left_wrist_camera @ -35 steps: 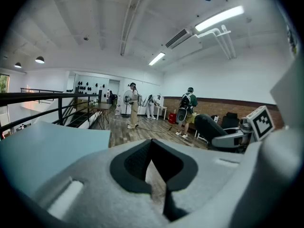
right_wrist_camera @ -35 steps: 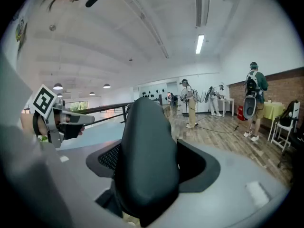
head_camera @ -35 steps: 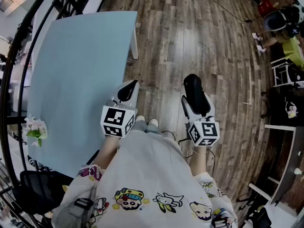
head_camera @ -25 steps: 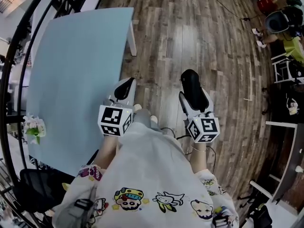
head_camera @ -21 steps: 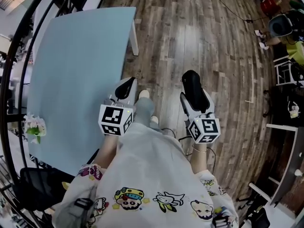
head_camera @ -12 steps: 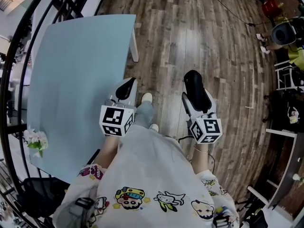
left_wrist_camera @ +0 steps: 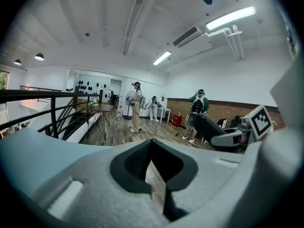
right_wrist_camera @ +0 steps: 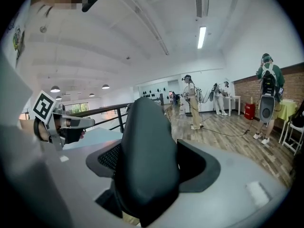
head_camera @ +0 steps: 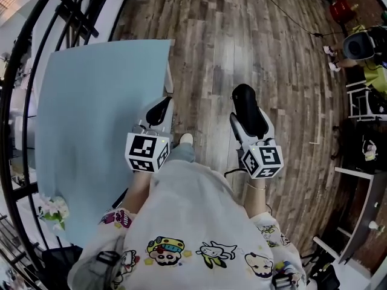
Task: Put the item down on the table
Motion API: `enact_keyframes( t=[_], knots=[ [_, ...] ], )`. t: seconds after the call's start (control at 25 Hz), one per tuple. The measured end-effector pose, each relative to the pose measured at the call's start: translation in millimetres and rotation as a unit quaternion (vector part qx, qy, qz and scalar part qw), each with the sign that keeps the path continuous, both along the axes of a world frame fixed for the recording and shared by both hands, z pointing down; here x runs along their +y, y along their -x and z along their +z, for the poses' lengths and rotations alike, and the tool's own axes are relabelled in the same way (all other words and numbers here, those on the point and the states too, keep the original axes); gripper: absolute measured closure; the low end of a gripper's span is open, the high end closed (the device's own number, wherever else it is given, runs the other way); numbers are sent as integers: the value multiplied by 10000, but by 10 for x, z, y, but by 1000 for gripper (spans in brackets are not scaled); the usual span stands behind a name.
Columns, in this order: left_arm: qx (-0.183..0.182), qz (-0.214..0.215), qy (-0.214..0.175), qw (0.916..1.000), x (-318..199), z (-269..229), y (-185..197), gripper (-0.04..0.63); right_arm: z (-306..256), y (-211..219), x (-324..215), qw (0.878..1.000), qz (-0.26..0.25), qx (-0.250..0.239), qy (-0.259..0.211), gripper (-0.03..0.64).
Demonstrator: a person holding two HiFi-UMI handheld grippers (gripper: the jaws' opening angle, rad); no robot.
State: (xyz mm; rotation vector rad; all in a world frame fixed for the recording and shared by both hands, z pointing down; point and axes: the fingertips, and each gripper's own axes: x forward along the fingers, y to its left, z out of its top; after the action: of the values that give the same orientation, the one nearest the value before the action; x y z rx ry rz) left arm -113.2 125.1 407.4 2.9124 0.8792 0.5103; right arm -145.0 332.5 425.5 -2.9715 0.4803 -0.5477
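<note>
Operator appearance, head view
White cartoon-print top (head_camera: 199,222); light-blue jeans (head_camera: 181,154); white shoe (head_camera: 186,139); left gripper (head_camera: 162,107) and right gripper (head_camera: 249,116) grey-white, each with a black-and-white marker cube (head_camera: 147,153); black cable (head_camera: 228,173) at right wrist.

black item (right_wrist_camera: 145,146), lower end out of sight between right gripper (right_wrist_camera: 153,161) fingers (right_wrist_camera: 202,165)

Bright, even indoor light came from ceiling strip lamps (left_wrist_camera: 231,18); a pale sheen lay on the wooden floor (head_camera: 233,47). Straight lines bowed near the edges, gripper-view corners were black, and the close black item (right_wrist_camera: 145,160) looked soft
</note>
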Motion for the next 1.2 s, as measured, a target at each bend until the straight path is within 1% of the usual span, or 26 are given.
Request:
enact_keyframes(
  t=[0.2, 0.36, 0.56, 0.76, 0.88, 1.0, 1.12, 1.2],
  knots=[
    [19, -141, 125, 9998, -156, 26, -391, 595, 44, -375, -111, 9999, -69, -113, -4, 265],
    [-29, -378, 239, 9990, -381, 67, -650, 595, 68, -723, -306, 9992, -300, -233, 94, 265],
    [-97, -842, 411, 9956, -744, 146, -886, 595, 76, -1162, -734, 9950, -896, -264, 364, 265],
    [-127, -1546, 489, 9867, -1098, 173, -997, 595, 84, -1542, -1205, 9833, -1727, -323, 464, 265],
    [-122, -2095, 527, 9763, -1342, 195, -976, 595, 109, -1789, -1539, 9710, -2314, -311, 509, 265],
    [-67, -2720, 492, 9610, -1629, 193, -959, 595, 144, -2064, -1907, 9550, -2908, -249, 535, 265],
    [14, -3412, 405, 9391, -1907, 180, -949, 595, 176, -2345, -2259, 9359, -3485, -176, 480, 265],
    [14, -3877, 340, 9212, -2058, 176, -936, 595, 169, -2529, -2487, 9208, -3876, -138, 407, 265]
  ],
)
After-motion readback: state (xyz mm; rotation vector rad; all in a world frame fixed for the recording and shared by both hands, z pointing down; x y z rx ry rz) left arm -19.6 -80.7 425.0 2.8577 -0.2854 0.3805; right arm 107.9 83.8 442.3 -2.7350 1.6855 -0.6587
